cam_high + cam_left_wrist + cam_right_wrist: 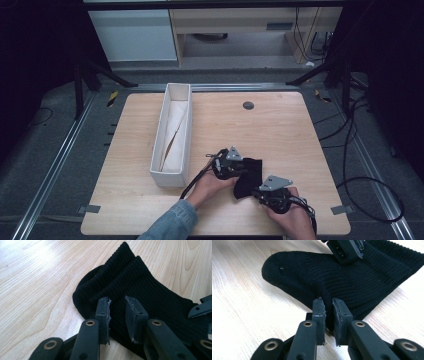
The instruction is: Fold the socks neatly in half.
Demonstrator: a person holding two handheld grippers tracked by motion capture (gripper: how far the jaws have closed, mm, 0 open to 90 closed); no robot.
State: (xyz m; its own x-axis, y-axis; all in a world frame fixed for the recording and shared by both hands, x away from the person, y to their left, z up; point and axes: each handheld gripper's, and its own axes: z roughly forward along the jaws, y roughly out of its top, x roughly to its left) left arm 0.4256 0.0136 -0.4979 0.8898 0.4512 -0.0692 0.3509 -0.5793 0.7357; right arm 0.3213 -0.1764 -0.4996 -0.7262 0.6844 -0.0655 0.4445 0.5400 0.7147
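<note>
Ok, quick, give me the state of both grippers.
Left gripper: fingers pinching a fold of the black sock.
Right gripper: fingers nearly together, clamped on the sock's edge.

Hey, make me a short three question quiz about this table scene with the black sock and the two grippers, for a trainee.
1. True or false: the black sock lies inside the white box.
2. Which gripper's jaws stand closer together on the sock: A left gripper, B right gripper?
3. What surface does the sock rest on?

Key: 1 false, it lies on the table beside the box. 2 B. 3 The wooden table.
</note>
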